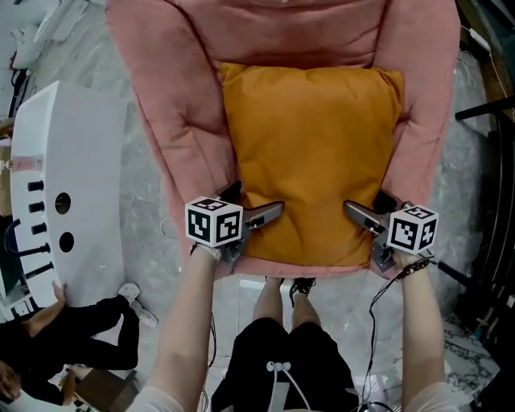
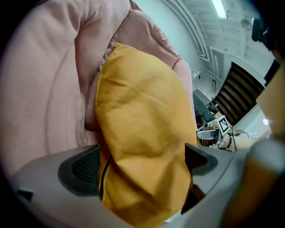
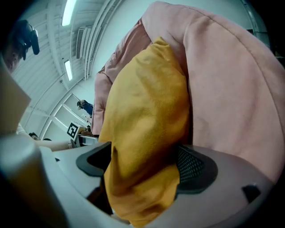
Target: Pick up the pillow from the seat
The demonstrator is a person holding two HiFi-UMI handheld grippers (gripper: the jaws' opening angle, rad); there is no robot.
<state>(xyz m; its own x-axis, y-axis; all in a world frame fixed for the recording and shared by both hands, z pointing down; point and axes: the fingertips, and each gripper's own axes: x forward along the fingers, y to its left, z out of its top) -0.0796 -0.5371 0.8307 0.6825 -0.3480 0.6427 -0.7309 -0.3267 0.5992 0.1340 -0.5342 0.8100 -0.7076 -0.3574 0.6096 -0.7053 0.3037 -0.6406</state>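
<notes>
On seat [image 1: 314, 270] | pillow [image 1: 310, 153] | gripper views: 2 hand-held grippers [image 2: 142, 165] [image 3: 144, 165] clamp it

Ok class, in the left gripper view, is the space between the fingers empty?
No, the orange pillow fills the gap between the fingers of the left gripper.

pink armchair [image 1: 185, 121], marbled floor [image 1: 141, 185], ceiling strip lights [image 3: 69, 11]

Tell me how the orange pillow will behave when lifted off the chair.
Probably floppy: the pillow bunches between the jaws of the left gripper and right gripper. Likely light, looking plump. Held only at its front edge, it should sag.
</notes>
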